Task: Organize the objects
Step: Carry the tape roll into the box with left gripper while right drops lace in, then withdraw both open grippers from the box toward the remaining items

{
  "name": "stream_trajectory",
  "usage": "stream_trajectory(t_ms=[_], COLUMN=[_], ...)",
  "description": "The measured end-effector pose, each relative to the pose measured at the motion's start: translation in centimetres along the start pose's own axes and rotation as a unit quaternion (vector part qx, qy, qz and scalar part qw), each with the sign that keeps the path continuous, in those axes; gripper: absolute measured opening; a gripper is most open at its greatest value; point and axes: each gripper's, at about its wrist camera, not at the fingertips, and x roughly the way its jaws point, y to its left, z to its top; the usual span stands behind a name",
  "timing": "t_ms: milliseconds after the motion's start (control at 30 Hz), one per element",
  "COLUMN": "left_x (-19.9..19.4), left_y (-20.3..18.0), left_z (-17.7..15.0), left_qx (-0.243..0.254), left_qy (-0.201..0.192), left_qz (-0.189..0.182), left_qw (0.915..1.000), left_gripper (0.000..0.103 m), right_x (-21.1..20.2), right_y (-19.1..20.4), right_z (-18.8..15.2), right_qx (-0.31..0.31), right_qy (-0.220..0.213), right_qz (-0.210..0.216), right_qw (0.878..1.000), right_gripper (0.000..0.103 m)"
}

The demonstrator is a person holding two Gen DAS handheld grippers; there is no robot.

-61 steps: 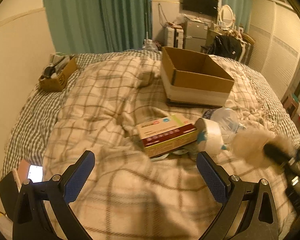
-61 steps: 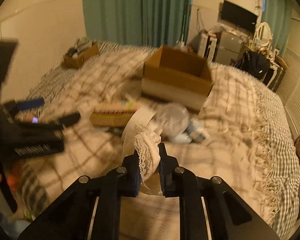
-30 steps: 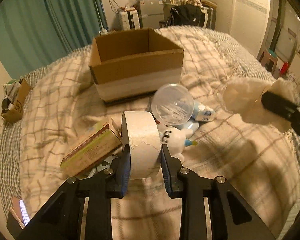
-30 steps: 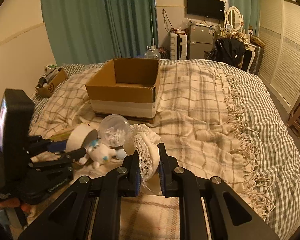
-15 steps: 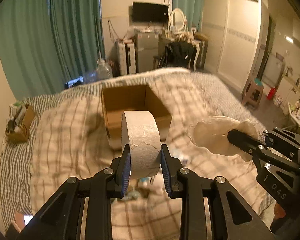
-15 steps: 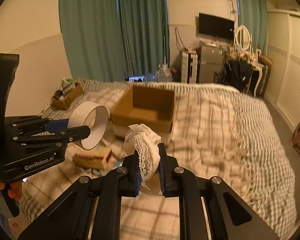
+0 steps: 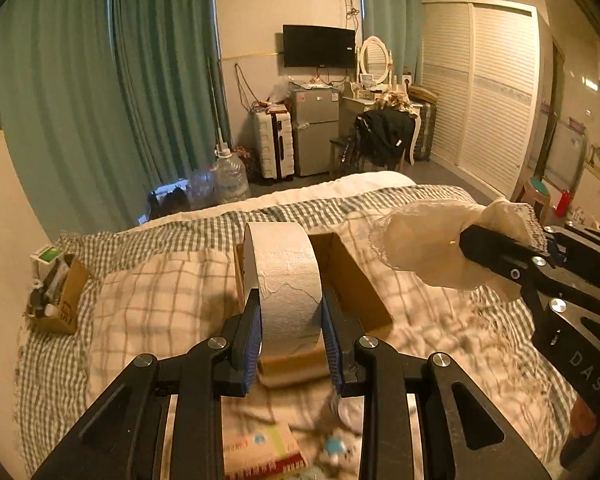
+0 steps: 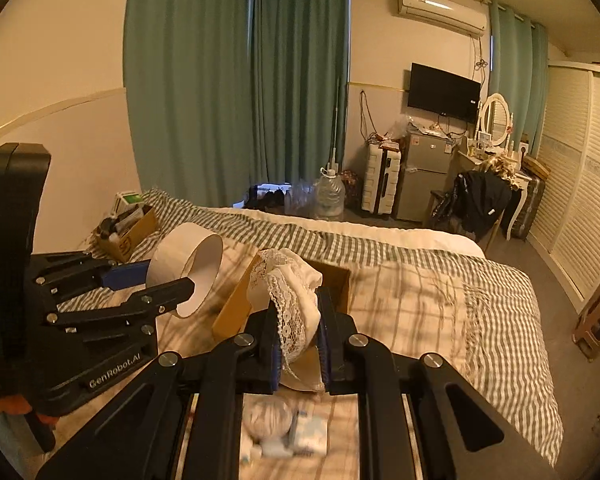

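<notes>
My left gripper (image 7: 290, 320) is shut on a white tape roll (image 7: 284, 280), held in the air in front of the open cardboard box (image 7: 356, 284) on the bed. It also shows in the right wrist view (image 8: 186, 276). My right gripper (image 8: 298, 338) is shut on a white lace cloth (image 8: 286, 292), also raised near the cardboard box (image 8: 236, 300). In the left wrist view the cloth (image 7: 424, 246) hangs to the right of the roll. A carton (image 7: 260, 454) and small items (image 8: 284, 428) lie on the blanket below.
A small box of clutter (image 7: 56, 296) sits at the bed's left edge by the wall. Beyond the bed are green curtains (image 7: 112, 92), a water jug (image 7: 230, 178), a small fridge (image 7: 314, 130) and a chair with dark clothes (image 7: 382, 136). A stool (image 8: 598, 320) stands right.
Both grippers have risen further and tilted up with their loads. The view now looks across the bed at the room, and the box sits lower, right behind the roll.
</notes>
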Motion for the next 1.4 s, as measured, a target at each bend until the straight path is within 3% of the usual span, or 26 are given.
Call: stream_trajectory(t_ms=[167, 400, 633, 733, 767, 800, 900, 967, 1067, 1200, 1400], left_x=[5.7, 13.9, 18.5, 19.2, 19.0, 18.6, 17.1, 15.7, 12.3, 7.9, -0.1], left_y=[0.7, 1.3, 2.3, 2.6, 2.8, 2.7, 2.8, 3.2, 3.8, 4.8, 5.4], left_z=[2.0, 1.9, 0.1, -0.5, -0.7, -0.7, -0.6, -0.5, -0.2, 0.2, -1.1], left_qx=[-0.001, 0.013, -0.001, -0.003, -0.005, -0.008, -0.011, -0.013, -0.026, -0.036, -0.037], left_qy=[0.016, 0.052, 0.072, 0.079, 0.078, 0.074, 0.057, 0.056, 0.035, 0.019, -0.007], left_qz=[-0.010, -0.015, -0.044, -0.046, -0.044, -0.040, -0.031, -0.024, 0.003, 0.016, 0.039], left_qw=[0.9998, 0.9984, 0.9965, 0.9958, 0.9960, 0.9965, 0.9978, 0.9980, 0.9990, 0.9990, 0.9985], left_gripper=[0.028, 0.028, 0.028, 0.038, 0.055, 0.072, 0.081, 0.086, 0.103, 0.103, 0.103], right_x=[6.7, 16.4, 22.3, 22.9, 22.8, 22.6, 21.2, 19.7, 16.7, 11.3, 2.9], right_y=[-1.8, -4.4, -5.3, -5.7, -5.8, -5.9, -6.2, -6.7, -6.9, -6.4, -4.0], right_z=[1.6, 1.6, -0.6, -1.3, -1.4, -1.5, -1.1, -0.7, 0.3, 1.7, 1.8], right_qx=[0.013, 0.034, 0.051, 0.067, 0.068, 0.068, 0.075, 0.084, 0.080, 0.068, 0.035], right_qy=[0.029, 0.069, 0.086, 0.087, 0.086, 0.082, 0.070, 0.063, 0.051, 0.028, 0.005], right_qz=[0.001, 0.008, 0.025, 0.038, 0.037, 0.036, 0.027, 0.023, 0.007, -0.017, -0.051], right_qw=[1.000, 0.997, 0.995, 0.993, 0.993, 0.994, 0.994, 0.994, 0.995, 0.997, 0.998], right_gripper=[0.012, 0.010, 0.010, 0.015, 0.021, 0.035, 0.065, 0.068, 0.077, 0.090, 0.101])
